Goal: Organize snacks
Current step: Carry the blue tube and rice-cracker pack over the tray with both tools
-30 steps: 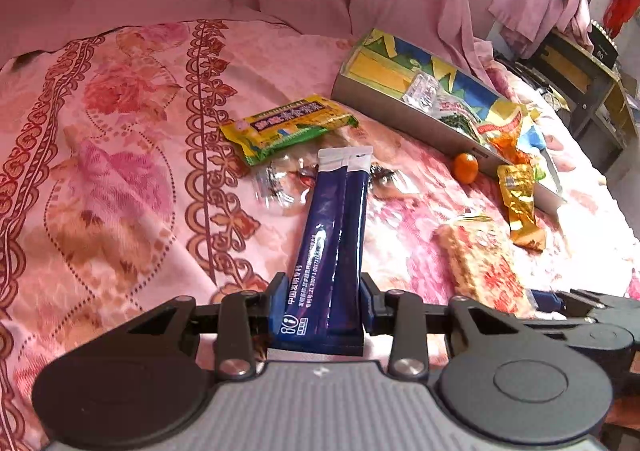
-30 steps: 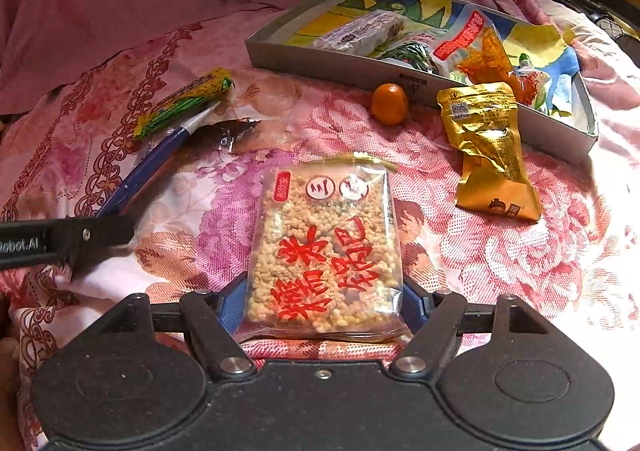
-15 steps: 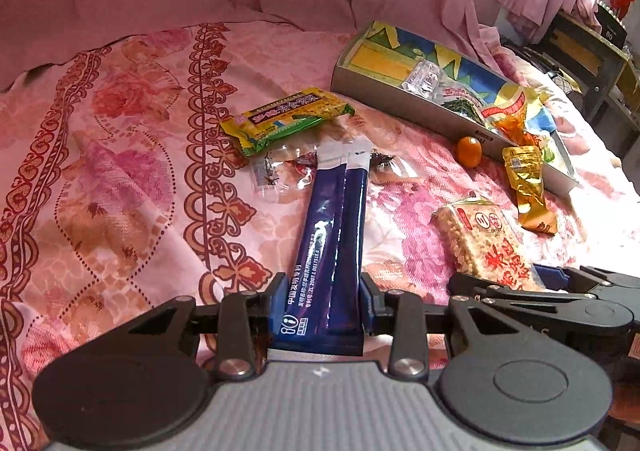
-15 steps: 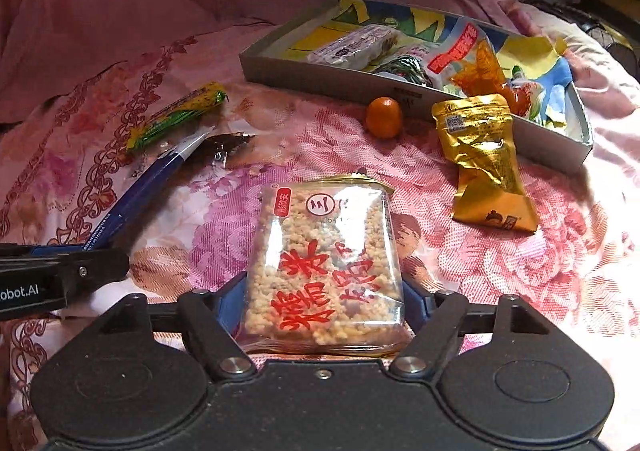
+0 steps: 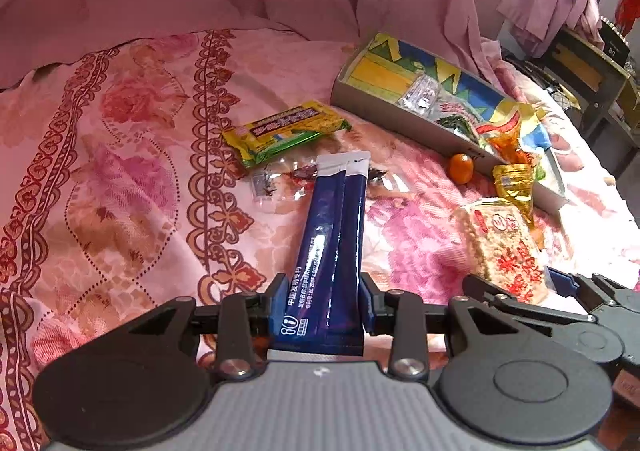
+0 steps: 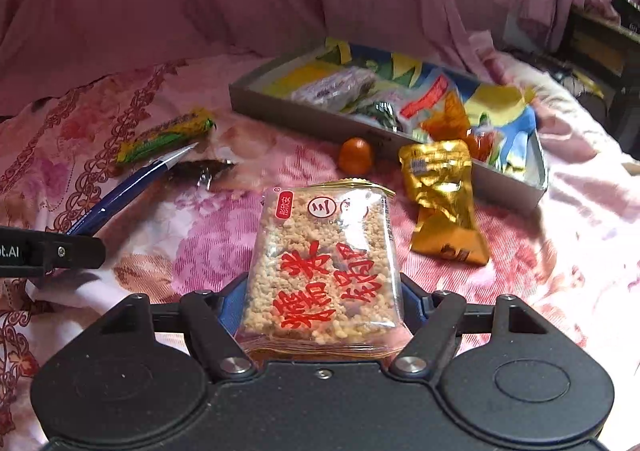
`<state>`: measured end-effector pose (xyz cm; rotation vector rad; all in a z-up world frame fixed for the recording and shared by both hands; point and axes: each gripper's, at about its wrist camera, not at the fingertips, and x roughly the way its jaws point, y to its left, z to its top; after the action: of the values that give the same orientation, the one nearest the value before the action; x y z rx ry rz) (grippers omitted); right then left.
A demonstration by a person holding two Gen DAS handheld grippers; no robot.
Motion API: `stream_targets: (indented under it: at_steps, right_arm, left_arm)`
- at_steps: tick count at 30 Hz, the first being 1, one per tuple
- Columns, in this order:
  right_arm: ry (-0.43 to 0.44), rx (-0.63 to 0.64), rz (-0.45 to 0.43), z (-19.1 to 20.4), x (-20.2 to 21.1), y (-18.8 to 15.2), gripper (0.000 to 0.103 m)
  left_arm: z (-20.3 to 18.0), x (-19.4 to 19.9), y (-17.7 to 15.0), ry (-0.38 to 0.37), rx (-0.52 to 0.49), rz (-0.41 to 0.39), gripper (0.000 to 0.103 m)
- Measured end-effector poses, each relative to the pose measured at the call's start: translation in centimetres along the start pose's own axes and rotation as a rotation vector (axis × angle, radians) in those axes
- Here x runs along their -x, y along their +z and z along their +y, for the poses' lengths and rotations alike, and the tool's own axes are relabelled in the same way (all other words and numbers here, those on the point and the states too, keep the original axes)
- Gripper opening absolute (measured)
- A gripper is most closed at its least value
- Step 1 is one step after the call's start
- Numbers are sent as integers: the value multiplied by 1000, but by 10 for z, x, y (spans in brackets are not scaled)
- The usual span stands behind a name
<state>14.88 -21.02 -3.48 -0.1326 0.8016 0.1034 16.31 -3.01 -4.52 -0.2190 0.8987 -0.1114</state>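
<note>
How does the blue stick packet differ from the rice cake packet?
The blue stick packet is long, narrow and opaque; the rice cake packet is broad and clear, showing grains under red lettering. The left gripper holds the blue one, the right gripper the other. Both point toward the box.

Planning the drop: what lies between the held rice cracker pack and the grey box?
In the right wrist view, a small orange fruit and gold foil packet.
</note>
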Motion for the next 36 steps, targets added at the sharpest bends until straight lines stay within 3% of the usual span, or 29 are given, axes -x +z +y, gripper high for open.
stream_targets:
  at_steps: [11, 18, 22, 28, 36]
  right_arm:
    - [4, -27, -93, -4, 22, 10, 75]
    - [-1, -93, -163, -31, 35, 33, 75]
    - [-34, -96, -212, -54, 32, 52, 75]
    - [-105, -216, -262, -109, 8, 73, 75]
    - [-152, -355, -305, -174, -35, 80, 75]
  left_arm:
    - [-18, 17, 10, -44, -5, -44, 40]
    - [-37, 7, 41, -102, -6, -89, 40]
    - [-59, -7, 71, -141, 19, -125, 40]
    - [-100, -38, 114, -183, 15, -145, 40]
    - [-151, -97, 152, -156, -85, -123, 40]
